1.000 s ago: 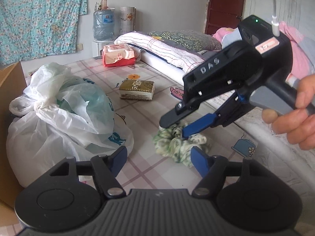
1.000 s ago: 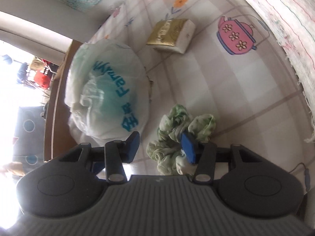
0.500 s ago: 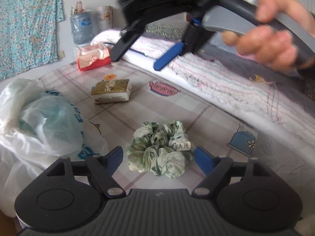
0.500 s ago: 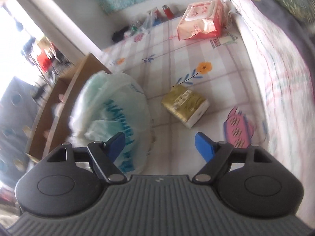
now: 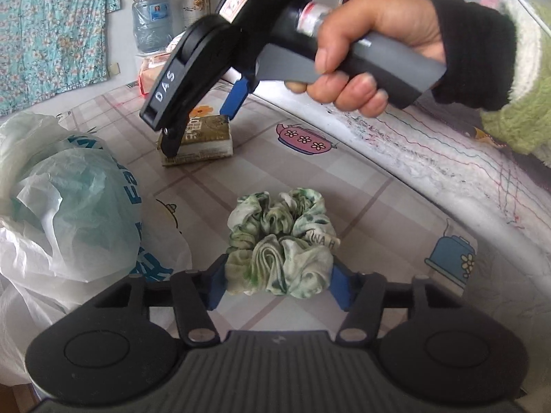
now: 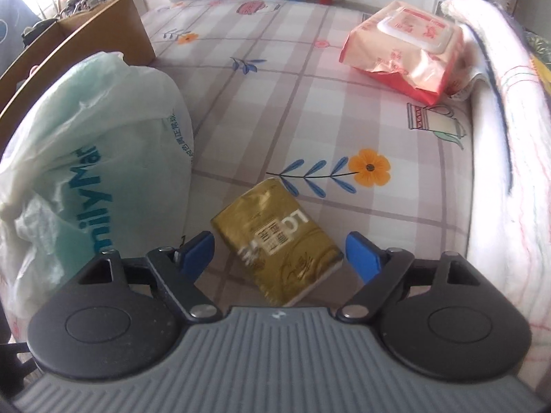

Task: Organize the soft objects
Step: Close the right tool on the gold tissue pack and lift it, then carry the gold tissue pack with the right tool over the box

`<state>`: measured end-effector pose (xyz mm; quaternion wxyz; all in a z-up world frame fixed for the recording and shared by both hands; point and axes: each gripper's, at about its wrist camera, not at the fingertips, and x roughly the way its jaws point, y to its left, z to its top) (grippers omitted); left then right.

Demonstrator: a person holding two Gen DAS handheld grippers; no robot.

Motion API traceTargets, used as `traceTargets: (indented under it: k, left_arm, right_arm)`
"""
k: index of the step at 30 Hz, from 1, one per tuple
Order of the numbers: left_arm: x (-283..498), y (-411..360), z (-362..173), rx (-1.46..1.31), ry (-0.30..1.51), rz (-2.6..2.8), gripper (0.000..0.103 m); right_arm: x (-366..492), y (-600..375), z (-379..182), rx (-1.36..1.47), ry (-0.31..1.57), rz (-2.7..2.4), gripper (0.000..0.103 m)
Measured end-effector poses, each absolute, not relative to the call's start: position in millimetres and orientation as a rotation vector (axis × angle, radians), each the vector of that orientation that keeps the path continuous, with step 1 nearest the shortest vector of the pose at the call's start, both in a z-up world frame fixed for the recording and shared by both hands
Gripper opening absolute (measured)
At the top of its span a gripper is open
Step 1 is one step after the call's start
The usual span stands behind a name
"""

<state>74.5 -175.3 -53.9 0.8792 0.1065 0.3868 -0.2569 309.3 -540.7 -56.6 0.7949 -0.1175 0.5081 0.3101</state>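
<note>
My left gripper (image 5: 279, 284) is closing on the green scrunchie (image 5: 280, 246); both blue pads touch its sides, and it lies on the checked sheet (image 5: 361, 186). Plastic bag (image 5: 65, 206) crowds the left side. Folded blanket edge (image 5: 430, 158) curves along the right. Clear sheet lies between scrunchie and gold tissue pack (image 6: 277, 239).

My right gripper (image 6: 279, 253) hangs over that pack, jaws opening, pads apart from it. Bag (image 6: 93, 172) close on its left, blanket (image 6: 509, 158) on its right. Pink wipes pack (image 6: 403, 48) lies beyond, against the blanket.

Scrunchie (image 5: 280, 244) lies right of bag (image 5: 69, 206), seemingly apart
</note>
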Motion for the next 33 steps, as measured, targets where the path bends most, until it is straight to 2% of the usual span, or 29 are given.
traceTargets:
  k: [3,6,17,18,19,23,24,26,27,28,30,33]
  left_arm:
    - [75,-174,-52,0.218,0.796,-0.539,0.043]
    - [74,-176,-52,0.225,0.783,-0.551,0.033]
    - [66,-169,-50,0.213,0.783,-0.544,0.018]
    - [65,-168,-50,0.209,0.783,-0.54,0.012]
    - [65,-166,-50,0.205,0.784,-0.536,0.01]
    - [61,-161,-49,0.188,0.785,-0.515,0.01]
    - [60,-160,-49,0.191,0.795,-0.513,0.014]
    - [59,-159,-45,0.197,0.819,-0.52,0.032]
    - [57,-159,-43,0.2,0.825,-0.522,0.052]
    - [55,-158,-41,0.201,0.822,-0.524,0.067]
    - [50,-158,-37,0.209,0.787,-0.53,0.073]
    - [53,-169,-37,0.241,0.778,-0.53,0.076]
  right_arm:
    - [312,-542,-65,-0.249,1.106,0.673,0.081]
    - [307,-546,-63,-0.257,1.088,0.667,0.073]
    - [275,-622,-52,0.032,1.132,0.525,0.071]
    - [269,-630,-50,0.065,1.132,0.518,0.071]
    - [262,-638,-48,0.101,1.129,0.515,0.07]
    - [237,-666,-45,0.236,1.121,0.506,0.07]
    - [230,-669,-45,0.252,1.121,0.503,0.071]
    - [213,-674,-45,0.273,1.116,0.499,0.071]
    - [206,-675,-45,0.28,1.11,0.495,0.071]
    - [199,-676,-44,0.287,1.1,0.491,0.071]
    - [187,-676,-44,0.289,1.087,0.486,0.071]
    - [175,-673,-46,0.298,1.074,0.475,0.071]
